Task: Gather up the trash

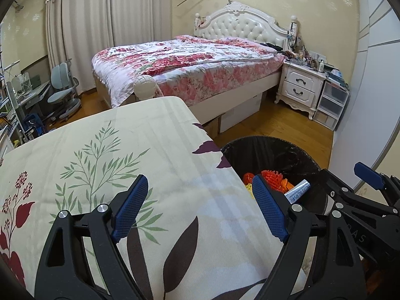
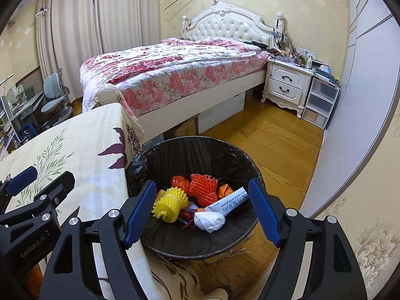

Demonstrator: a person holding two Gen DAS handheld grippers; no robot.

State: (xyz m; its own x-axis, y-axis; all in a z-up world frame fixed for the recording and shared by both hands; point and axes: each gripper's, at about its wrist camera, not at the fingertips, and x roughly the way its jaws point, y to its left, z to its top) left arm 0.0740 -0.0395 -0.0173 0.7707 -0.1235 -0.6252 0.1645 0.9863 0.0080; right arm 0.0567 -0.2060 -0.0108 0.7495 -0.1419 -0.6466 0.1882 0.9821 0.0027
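Note:
A black-lined trash bin (image 2: 195, 150) stands on the floor beside the table; it also shows in the left wrist view (image 1: 270, 147). In it lie a yellow foam net (image 2: 170, 205), an orange foam net (image 2: 203, 190), an orange wrapper (image 2: 180, 182), a white crumpled tissue (image 2: 210, 221) and a white tube (image 2: 228, 202). My right gripper (image 2: 203, 213) is open and empty, held over the bin. My left gripper (image 1: 200, 207) is open and empty above the table's floral cloth (image 1: 112, 162), near its right edge.
A bed (image 2: 175, 70) with a floral quilt stands behind the table. A white nightstand (image 2: 287, 85) and plastic drawers (image 2: 320, 105) are at the right wall. A desk and blue chair (image 2: 55, 95) stand at left. Wooden floor (image 2: 262, 135) lies between bin and bed.

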